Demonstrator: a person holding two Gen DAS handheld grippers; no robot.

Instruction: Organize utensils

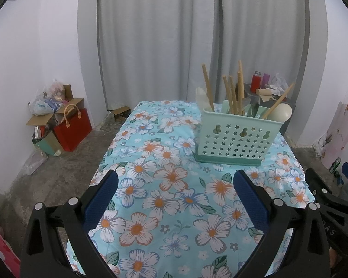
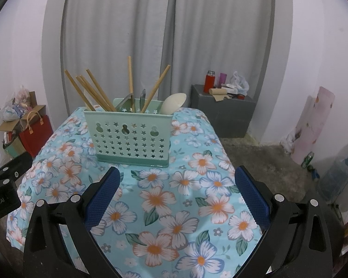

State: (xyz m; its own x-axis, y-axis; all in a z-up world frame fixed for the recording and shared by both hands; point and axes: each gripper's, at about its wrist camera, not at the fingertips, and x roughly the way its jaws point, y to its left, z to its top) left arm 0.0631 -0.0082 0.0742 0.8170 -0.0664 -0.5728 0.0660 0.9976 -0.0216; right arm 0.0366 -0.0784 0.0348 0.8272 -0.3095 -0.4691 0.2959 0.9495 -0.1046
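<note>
A mint-green utensil caddy with star-shaped holes stands on the floral tablecloth. Several wooden chopsticks, metal spoons and a pale ladle-like spoon stick up out of it. My left gripper hovers open over the cloth, short of the caddy and to its left, nothing between its blue pads. My right gripper is open too, just in front of the caddy, holding nothing. Each gripper shows at the edge of the other's view.
A red bag and cardboard boxes with plastic bags sit on the floor at far left. A grey cabinet behind the table carries a red flask and clutter. A rolled mat and water jug stand at right. Curtains hang behind.
</note>
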